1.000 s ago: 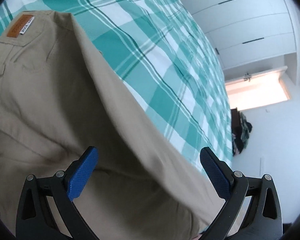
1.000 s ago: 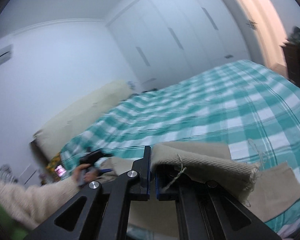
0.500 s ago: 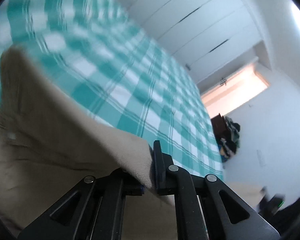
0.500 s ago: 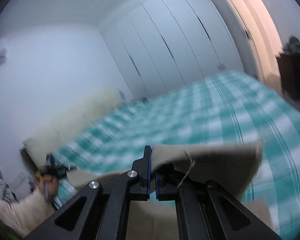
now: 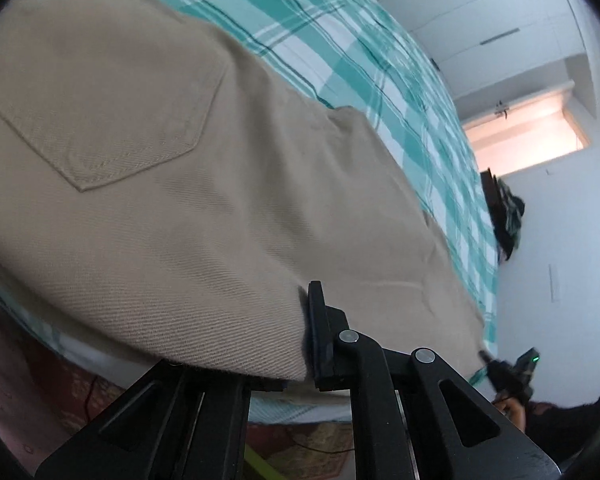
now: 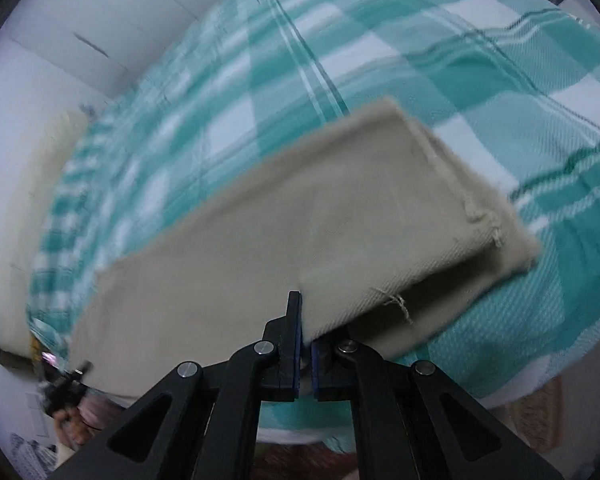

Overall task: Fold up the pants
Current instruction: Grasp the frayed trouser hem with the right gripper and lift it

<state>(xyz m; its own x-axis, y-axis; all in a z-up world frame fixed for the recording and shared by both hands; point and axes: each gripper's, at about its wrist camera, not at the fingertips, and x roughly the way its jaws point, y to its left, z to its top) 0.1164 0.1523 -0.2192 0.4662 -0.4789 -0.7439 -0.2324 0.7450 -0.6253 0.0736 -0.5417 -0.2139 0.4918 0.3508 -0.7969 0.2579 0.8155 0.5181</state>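
Beige pants lie across a teal and white checked bedcover, seat side up with a back pocket showing. My left gripper is shut on the near edge of the pants by the seat. In the right wrist view the folded legs stretch away, the frayed hems to the right. My right gripper pinches the near edge of the leg end; its jaws are opening slightly with cloth still between them. Each gripper shows small in the other's view: right gripper, left gripper.
White wardrobe doors and a lit doorway stand beyond the bed. Dark clothes hang on furniture by the wall. A cream headboard runs along the bed's far left. A patterned rug lies below the bed edge.
My left gripper closed on the pants edge and carried it sideways. My right gripper swung down from a raised hold, and the leg end now lies low over the bed.
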